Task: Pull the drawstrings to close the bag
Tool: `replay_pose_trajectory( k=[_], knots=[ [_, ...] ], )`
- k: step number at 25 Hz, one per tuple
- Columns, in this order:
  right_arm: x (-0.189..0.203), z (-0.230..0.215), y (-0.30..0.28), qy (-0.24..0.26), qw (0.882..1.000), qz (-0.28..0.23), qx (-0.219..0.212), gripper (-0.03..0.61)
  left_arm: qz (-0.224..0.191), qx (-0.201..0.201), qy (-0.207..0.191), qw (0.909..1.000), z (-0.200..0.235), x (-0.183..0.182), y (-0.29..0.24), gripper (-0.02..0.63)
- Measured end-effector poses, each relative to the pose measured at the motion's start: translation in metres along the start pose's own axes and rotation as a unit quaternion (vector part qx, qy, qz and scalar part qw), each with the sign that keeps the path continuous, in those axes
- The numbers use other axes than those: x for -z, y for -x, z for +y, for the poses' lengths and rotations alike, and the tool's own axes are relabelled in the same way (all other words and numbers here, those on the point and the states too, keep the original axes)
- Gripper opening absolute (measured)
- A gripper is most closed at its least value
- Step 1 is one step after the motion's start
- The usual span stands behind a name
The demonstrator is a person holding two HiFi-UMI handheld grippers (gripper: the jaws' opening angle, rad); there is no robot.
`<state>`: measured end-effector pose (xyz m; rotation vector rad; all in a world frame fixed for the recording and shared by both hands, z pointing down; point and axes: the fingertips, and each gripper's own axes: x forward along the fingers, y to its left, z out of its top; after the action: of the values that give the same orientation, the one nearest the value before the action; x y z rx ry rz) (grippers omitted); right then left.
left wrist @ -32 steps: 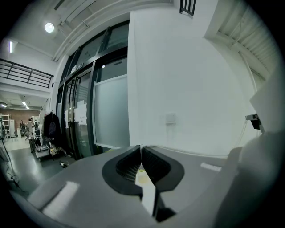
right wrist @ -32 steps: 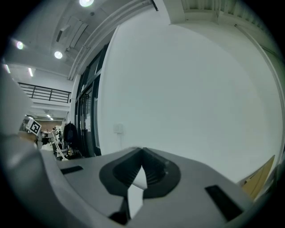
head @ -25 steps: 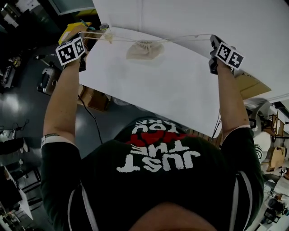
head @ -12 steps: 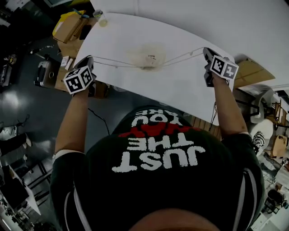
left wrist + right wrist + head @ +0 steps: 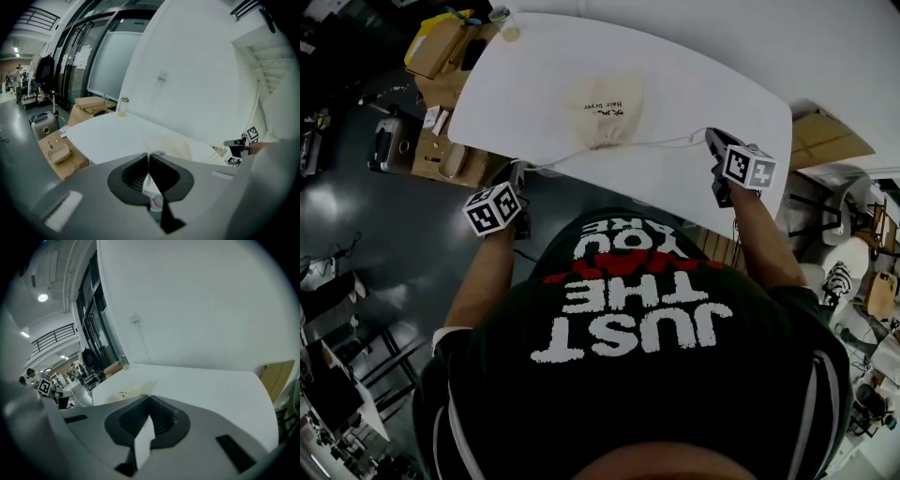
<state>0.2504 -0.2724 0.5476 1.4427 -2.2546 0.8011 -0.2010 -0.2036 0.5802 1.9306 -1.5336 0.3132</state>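
The bag (image 5: 605,105) lies flat in the middle of the white table (image 5: 534,66), with its gathered mouth towards the near edge. One cord runs out from the mouth to each side. My left gripper (image 5: 518,174) hangs just off the table's near-left edge, its tongs pressed together on the end of the left drawstring (image 5: 562,161). My right gripper (image 5: 711,139) sits over the near-right part of the table and pinches the end of the right drawstring (image 5: 661,143) the same way. A pale strip of cord shows between the jaws in each gripper view. I judge the bag to be thin, soft cloth, light and apparently empty, so it will slide or lift rather than resist a pull. The cords are limp and narrow and could slip out of a loose pinch. I would hold them near their ends and pull evenly outwards.
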Motion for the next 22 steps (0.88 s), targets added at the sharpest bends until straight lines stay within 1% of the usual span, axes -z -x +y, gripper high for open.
replay_pose_trajectory(
  k=[4,7,9,13,15,18,19,22],
  knots=[
    [0.038,0.031,-0.005,0.007,0.999,0.028,-0.039,0.009,0.009,0.014,0.038,0.9991,-0.011,0.036,-0.001,0.014],
    [0.066,0.049,-0.007,0.005,0.997,0.046,-0.059,0.009,0.020,0.020,0.065,0.9975,-0.010,0.059,0.001,0.014],
    [0.085,0.054,-0.008,0.003,0.996,0.058,-0.064,0.009,0.028,0.023,0.068,0.9970,-0.008,0.074,0.004,0.014],
    [0.114,0.062,-0.008,0.008,0.995,0.076,-0.066,0.009,0.053,0.034,0.053,0.9967,-0.005,0.109,0.010,0.014],
    [0.127,0.063,-0.007,0.013,0.994,0.085,-0.066,0.009,0.062,0.029,0.067,0.9954,0.001,0.124,0.013,0.014],
    [0.143,0.060,-0.006,0.006,0.994,0.094,-0.064,0.009,0.056,0.020,0.113,0.9918,0.013,0.131,0.017,0.013],
    [0.146,0.058,-0.006,0.000,0.993,0.096,-0.063,0.009,0.051,0.018,0.121,0.9911,0.017,0.130,0.018,0.012],
    [0.149,0.053,-0.008,-0.012,0.993,0.100,-0.059,0.009,0.045,0.016,0.124,0.9912,0.024,0.126,0.021,0.012]
  ],
)
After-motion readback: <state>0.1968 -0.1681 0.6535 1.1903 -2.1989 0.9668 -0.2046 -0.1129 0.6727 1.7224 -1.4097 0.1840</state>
